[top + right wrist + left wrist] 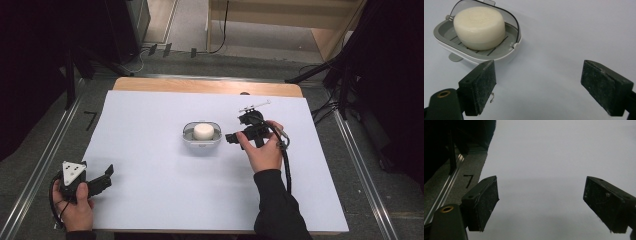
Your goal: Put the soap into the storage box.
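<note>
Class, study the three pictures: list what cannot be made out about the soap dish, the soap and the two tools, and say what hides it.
- Underside of the round cream soap bar: hidden by the grey-and-white soap dish in the right gripper view.
- Dish's clear hinged lid: too small in the high view to tell its angle.
- Right tool: partly covered by the hand, high view.
- Left tool: jaw bases cut off by the bottom edge.

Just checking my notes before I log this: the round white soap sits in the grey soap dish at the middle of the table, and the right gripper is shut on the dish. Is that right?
Not quite. The round white soap does sit in the grey soap dish at mid-table, but the right gripper is open, its jaws spread wide and short of the dish, touching nothing. The right gripper view shows it.
</note>
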A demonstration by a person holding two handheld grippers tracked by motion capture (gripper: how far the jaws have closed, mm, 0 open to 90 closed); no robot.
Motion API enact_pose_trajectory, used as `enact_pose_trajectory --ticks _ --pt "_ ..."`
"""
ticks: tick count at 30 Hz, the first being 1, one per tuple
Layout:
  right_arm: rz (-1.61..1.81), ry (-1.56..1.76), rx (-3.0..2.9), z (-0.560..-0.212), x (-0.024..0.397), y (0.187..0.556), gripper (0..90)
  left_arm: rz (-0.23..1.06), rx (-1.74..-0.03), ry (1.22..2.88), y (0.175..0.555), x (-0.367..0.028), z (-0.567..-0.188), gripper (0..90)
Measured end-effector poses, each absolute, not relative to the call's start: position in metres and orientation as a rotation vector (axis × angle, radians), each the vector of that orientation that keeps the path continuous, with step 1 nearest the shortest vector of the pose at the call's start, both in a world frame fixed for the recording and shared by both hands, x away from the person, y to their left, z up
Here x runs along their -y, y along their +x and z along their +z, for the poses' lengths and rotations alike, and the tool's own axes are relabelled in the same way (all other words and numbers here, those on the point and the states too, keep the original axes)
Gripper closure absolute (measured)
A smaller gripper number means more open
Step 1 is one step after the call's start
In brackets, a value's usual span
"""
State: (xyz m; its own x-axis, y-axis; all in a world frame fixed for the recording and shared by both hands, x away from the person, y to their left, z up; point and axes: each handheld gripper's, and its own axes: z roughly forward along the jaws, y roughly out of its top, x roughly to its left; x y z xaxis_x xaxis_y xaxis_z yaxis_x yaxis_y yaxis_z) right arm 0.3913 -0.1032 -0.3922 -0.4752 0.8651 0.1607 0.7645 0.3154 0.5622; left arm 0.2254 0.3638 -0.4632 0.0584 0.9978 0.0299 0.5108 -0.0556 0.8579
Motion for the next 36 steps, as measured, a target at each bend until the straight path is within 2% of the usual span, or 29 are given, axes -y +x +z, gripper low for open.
enact_pose_trajectory --ticks 36 --pt "0.907 1.614 -2.287 -0.431 0.202 0.345 13.1 0.903 -1.522 1.66 0.225 -0.363 -0.463 13.9"
